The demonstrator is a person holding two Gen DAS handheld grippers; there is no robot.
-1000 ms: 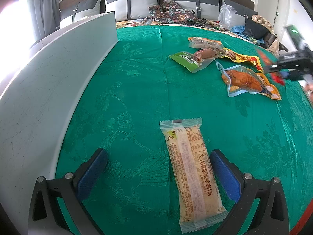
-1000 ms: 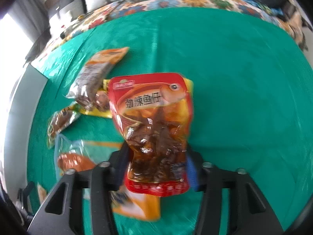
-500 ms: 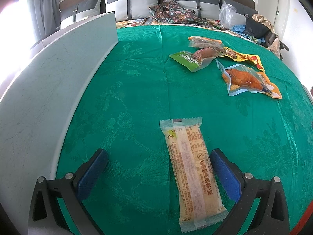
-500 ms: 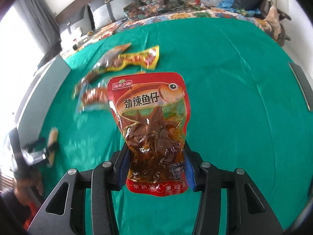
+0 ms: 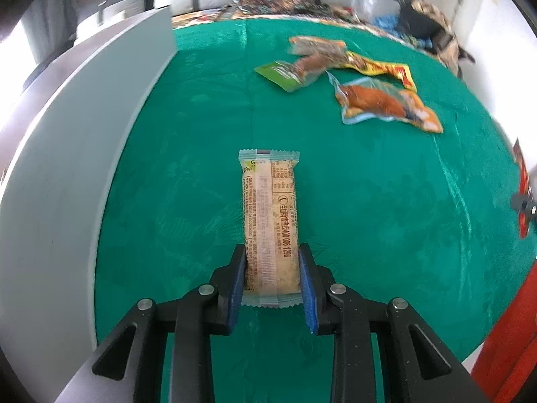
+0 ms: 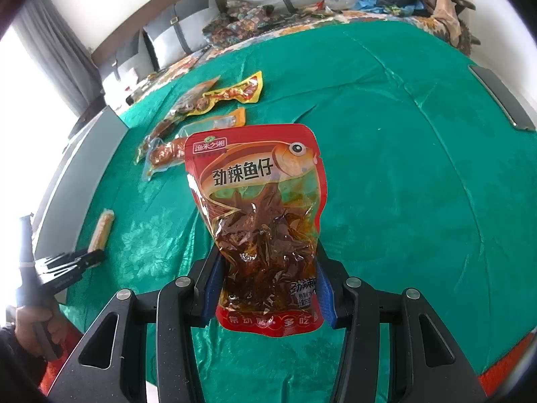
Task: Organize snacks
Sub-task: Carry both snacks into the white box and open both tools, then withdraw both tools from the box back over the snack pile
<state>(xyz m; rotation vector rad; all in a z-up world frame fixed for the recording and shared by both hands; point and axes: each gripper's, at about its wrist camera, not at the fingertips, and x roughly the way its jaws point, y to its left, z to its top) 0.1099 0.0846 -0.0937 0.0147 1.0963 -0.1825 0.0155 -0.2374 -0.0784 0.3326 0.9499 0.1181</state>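
Observation:
A long beige snack bar (image 5: 270, 208) in a clear wrapper lies on the green cloth (image 5: 369, 201). My left gripper (image 5: 272, 255) is shut on its near end, with both blue pads pressing its sides. From the right wrist view the same bar (image 6: 102, 230) and left gripper (image 6: 90, 257) show at the far left. My right gripper (image 6: 268, 262) is shut on a red fish-snack pouch (image 6: 258, 201), held upright above the cloth. That pouch (image 5: 522, 168) peeks in at the right edge of the left wrist view.
Three snack packs lie in a cluster at the back: an orange one (image 5: 382, 104), a green one (image 5: 285, 74) and a yellow-red one (image 5: 379, 67). A tall grey panel (image 5: 67, 168) borders the cloth on the left. A dark flat slab (image 6: 500, 97) lies at the right edge.
My left jaws have closed from wide open onto the snack bar. My right gripper has swung with the red pouch away from the snack cluster, and the left gripper has come into its view.

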